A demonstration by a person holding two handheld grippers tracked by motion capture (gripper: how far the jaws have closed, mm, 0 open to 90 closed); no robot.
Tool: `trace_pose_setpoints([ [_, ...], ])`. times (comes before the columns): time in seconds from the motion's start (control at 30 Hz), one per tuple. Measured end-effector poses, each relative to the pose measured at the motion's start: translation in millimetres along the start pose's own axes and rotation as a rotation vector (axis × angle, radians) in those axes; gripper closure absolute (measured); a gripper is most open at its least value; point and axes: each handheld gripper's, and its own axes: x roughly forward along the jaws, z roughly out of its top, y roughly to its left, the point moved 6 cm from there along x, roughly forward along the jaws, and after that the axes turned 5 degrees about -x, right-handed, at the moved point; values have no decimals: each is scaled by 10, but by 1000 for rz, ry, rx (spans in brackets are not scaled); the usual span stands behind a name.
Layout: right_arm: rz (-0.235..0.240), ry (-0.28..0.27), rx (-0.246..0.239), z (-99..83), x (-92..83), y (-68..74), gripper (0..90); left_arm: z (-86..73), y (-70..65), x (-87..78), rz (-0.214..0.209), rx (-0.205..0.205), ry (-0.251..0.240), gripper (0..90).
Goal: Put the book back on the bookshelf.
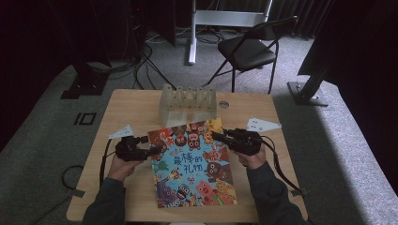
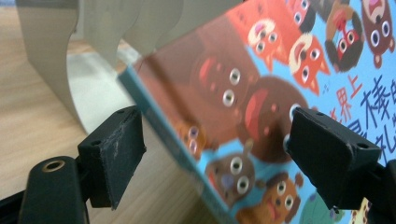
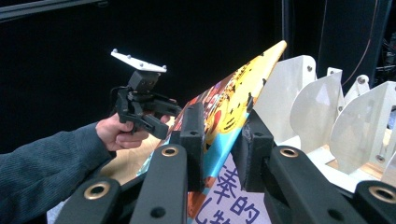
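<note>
Lifting by one edge, that's what we've got here: our right tongs (image 3: pixel 219 140) are clamped tight on the right edge of the picture book (image 1: pixel 195 161), near its far corner, and from the right gripper view that corner rides up off the bench (image 1: pixel 136 105) while the rest of the cover slopes down toward us. The book sits mid-bench, just in front of the pale slotted rack (image 1: pixel 187 104), its near edge apparently down on the wood. Our left tongs (image 2: pixel 219 154) stand wide, one pad on each side of the book's left edge, and as far as we can tell neither pad is pressing on it yet. How will this thing handle? We'd judge it a thin, large-format book, light enough for one grip but floppy: held by a single corner it may sag and twist, and the pages could fan open. The cover looks glossy, so we'd expect some slip against the black pads if the pinch is shallow. Best hold, in our view, is deep over the edge, cover and pages pinched together, with a matching bite on the opposite edge so the book stays flat between both hands. Corners look easy to crease, so we'd keep the squeeze firm but steer clear of the rack's dividers.
</note>
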Motion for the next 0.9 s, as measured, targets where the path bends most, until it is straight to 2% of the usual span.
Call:
trace_pose_setpoints([
  [0.13,6,-12,-4,3,-2,11,759,91,-15,23,-28,-10,-13,186],
  [0.2,9,-16,-7,4,-6,14,759,91,-15,23,-28,-10,-13,193],
  [0.23,13,-21,-12,4,-13,21,759,132,-12,14,-55,-29,-22,206],
  [0.3,15,-23,-15,9,-14,21,759,143,-17,-6,-57,-35,-27,221],
  [0.4,6,-9,-16,5,-21,-5,752,159,11,-66,-79,-65,-41,323],
  [0.5,-7,12,-14,3,-11,-33,739,165,25,-103,-81,-69,-40,380],
  [0.7,-63,90,-14,-23,-32,-103,669,219,-56,-231,-84,-29,-72,491],
  [0.77,-116,135,-47,-39,-40,-127,633,253,-100,-260,-81,-11,-74,523],
  [0.9,-134,159,-65,-39,-74,-131,622,332,-172,-309,-81,20,-84,560],
])
